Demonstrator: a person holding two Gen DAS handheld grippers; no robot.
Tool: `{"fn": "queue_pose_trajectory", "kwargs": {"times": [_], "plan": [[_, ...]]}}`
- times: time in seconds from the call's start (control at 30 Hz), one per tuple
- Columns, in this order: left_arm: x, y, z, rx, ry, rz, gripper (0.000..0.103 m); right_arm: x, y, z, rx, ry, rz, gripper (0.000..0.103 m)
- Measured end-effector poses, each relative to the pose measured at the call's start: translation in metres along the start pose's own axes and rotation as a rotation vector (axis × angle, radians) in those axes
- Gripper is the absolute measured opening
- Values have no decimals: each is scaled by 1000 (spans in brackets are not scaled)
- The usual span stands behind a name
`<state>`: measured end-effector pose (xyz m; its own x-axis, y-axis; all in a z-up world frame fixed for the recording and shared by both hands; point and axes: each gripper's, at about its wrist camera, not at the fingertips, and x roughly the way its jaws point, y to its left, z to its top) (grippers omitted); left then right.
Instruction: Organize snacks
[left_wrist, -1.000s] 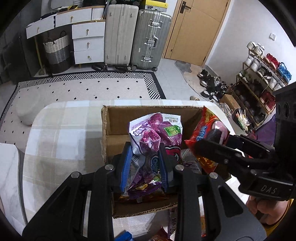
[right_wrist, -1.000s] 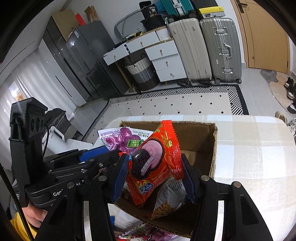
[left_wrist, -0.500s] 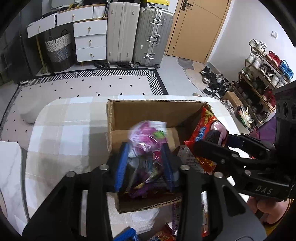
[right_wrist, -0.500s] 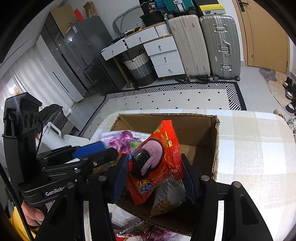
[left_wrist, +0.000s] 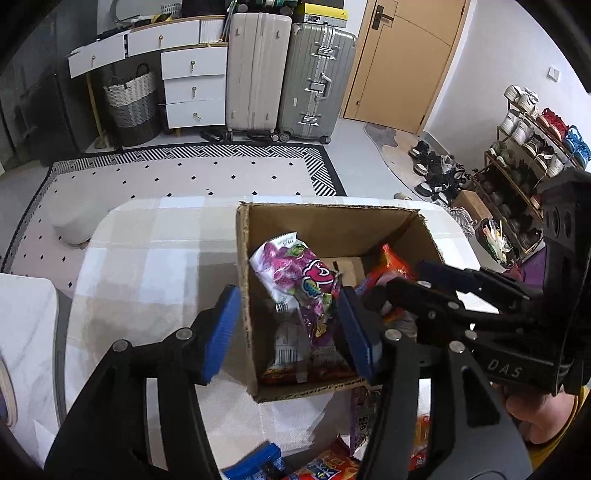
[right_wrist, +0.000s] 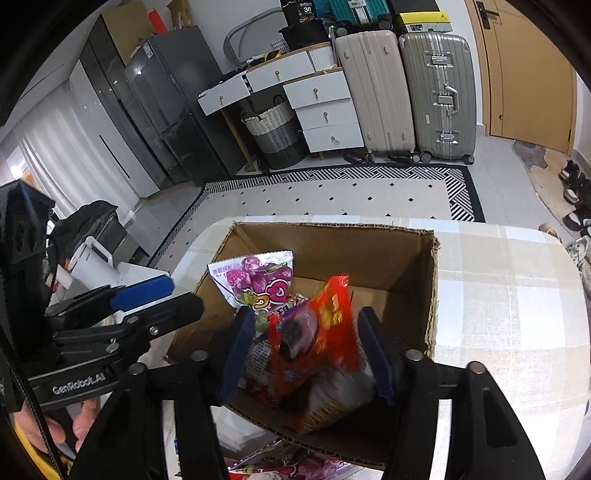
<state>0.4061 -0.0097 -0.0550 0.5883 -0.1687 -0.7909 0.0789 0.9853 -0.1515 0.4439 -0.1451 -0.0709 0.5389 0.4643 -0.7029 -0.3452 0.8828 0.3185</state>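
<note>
An open cardboard box (left_wrist: 332, 225) (right_wrist: 406, 251) stands on the checked table. A purple snack bag (left_wrist: 295, 273) (right_wrist: 258, 280) lies inside it, free of any gripper. My left gripper (left_wrist: 288, 328) is open, straddling the box's near-left wall above the bag. A red snack bag (right_wrist: 317, 332) (left_wrist: 391, 266) sits between the fingers of my right gripper (right_wrist: 306, 350), which looks open; the bag is blurred and dropping into the box. Other packets lie at the box's bottom.
More snack packets (left_wrist: 332, 465) (right_wrist: 288, 465) lie on the table in front of the box. The table (left_wrist: 147, 258) extends left and behind. Suitcases, drawers, a basket and a shoe rack stand on the floor beyond.
My left gripper opened and the purple bag dropped into the box. My right gripper widened and the red bag sank lower into the box.
</note>
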Motion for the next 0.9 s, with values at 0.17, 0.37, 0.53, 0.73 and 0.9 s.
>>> {"fn": "queue_pose_trajectory", "kwargs": {"times": [0.17,0.37,0.53,0.73,0.9], "plan": [[-20,2,-9,4,-17,19,61,-14,5,-1,0,-30,6,69],[-56,0,-26,10,-40,35,65,-54,13,-9,5,-91,19,69],[-102,-11,-46,27,-96,68,77,-102,31,-24,-15,-152,29,72],[-160,-27,-68,42,-160,63,81,-164,55,-54,-56,-246,29,82],[-213,-35,-93,20,-222,50,85,-212,73,-87,-74,-310,38,89]]}}
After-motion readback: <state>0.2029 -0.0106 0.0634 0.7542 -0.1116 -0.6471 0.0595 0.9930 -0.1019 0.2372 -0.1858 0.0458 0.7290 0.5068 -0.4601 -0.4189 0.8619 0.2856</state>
